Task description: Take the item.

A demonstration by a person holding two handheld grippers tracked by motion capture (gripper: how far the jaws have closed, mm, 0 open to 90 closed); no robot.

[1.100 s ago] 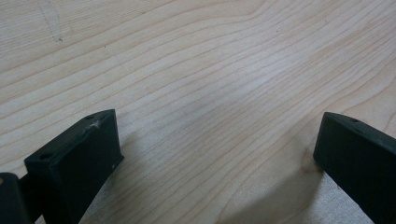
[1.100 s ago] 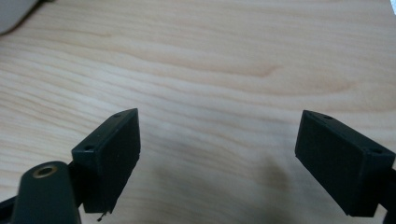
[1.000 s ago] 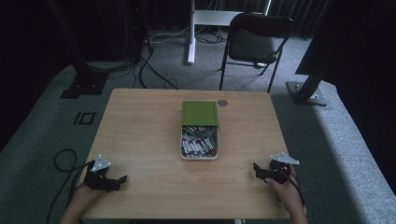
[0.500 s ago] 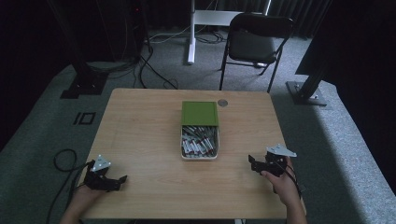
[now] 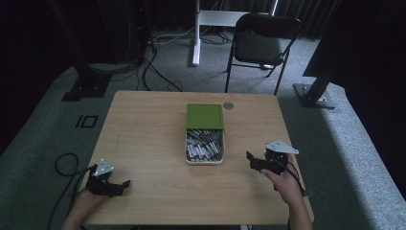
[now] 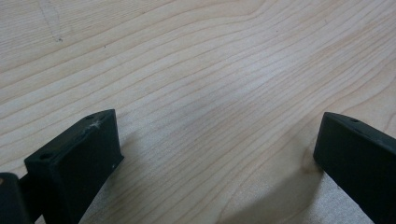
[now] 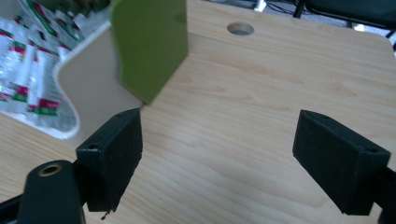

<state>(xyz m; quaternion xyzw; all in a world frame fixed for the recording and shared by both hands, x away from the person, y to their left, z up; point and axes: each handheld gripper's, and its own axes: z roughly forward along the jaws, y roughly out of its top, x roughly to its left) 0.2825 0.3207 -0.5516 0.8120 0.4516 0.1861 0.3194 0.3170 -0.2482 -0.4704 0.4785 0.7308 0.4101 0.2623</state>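
Observation:
A cream box (image 5: 204,161) full of several red, white and green sachets (image 5: 205,144) sits at the table's middle, with its green lid (image 5: 205,116) slid back over the far half. In the right gripper view the box wall (image 7: 88,88) and lid (image 7: 149,44) lie just ahead to the left. My right gripper (image 5: 252,161) is open, a short way right of the box, jaws pointing at it with nothing between them (image 7: 217,149). My left gripper (image 5: 122,186) rests open near the front left corner over bare wood (image 6: 219,154).
The wooden table (image 5: 143,129) has a round cable hole (image 5: 228,105) behind the lid. A black folding chair (image 5: 263,43) stands beyond the far edge. Cables (image 5: 64,165) trail off the left side onto the grey floor.
My right gripper has moved left and forward toward the box, from near the right front edge. The left gripper has stayed put.

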